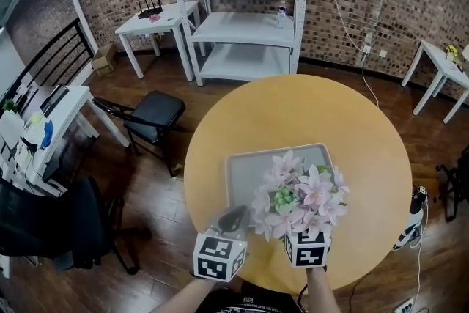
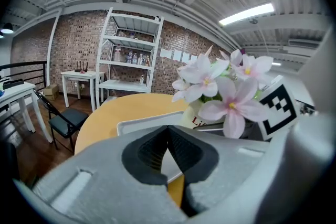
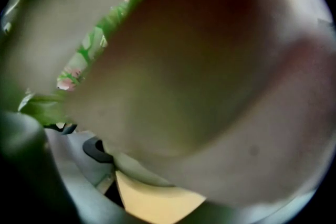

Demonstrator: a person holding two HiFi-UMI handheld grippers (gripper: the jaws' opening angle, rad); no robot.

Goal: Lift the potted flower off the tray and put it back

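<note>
The potted flower [image 1: 297, 198], pink blooms with green leaves, hangs over the near right part of the grey tray [image 1: 242, 165] on the round yellow table [image 1: 293, 106]. My right gripper [image 1: 303, 231] reaches in under the blooms, its marker cube [image 1: 308, 249] just below them. In the left gripper view a dark finger [image 2: 215, 126] lies against the white pot [image 2: 195, 115], so it looks shut on it. Blurred petals [image 3: 199, 71] fill the right gripper view. My left gripper [image 1: 236, 216] [image 2: 168, 134] is shut on nothing, at the tray's near left corner.
A black chair [image 1: 150, 113] stands left of the table. A white shelf unit [image 1: 245, 11] with bottles is at the back wall, with white side tables at far left [image 1: 157, 18] and far right [image 1: 443, 70]. The tray's far half is bare.
</note>
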